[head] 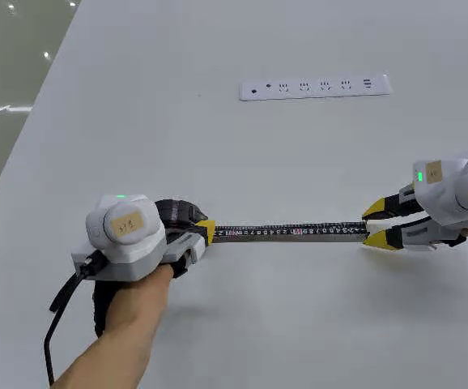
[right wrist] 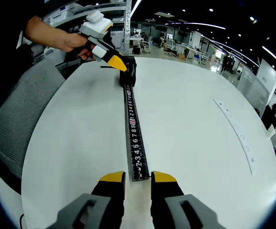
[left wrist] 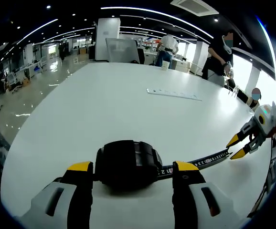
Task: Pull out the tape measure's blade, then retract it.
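My left gripper (left wrist: 132,167) clamps the tape measure's case (left wrist: 126,155), while my right gripper (right wrist: 138,177) stands open around the blade's (right wrist: 132,129) end.

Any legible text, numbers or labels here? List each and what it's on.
"2 3 4 5 6 7 8 9": tape blade, right gripper view; farther numbers too small.
Sticker on left gripper: writing blurred.
Sticker on right gripper: writing blurred.
Power strip: markings too small.
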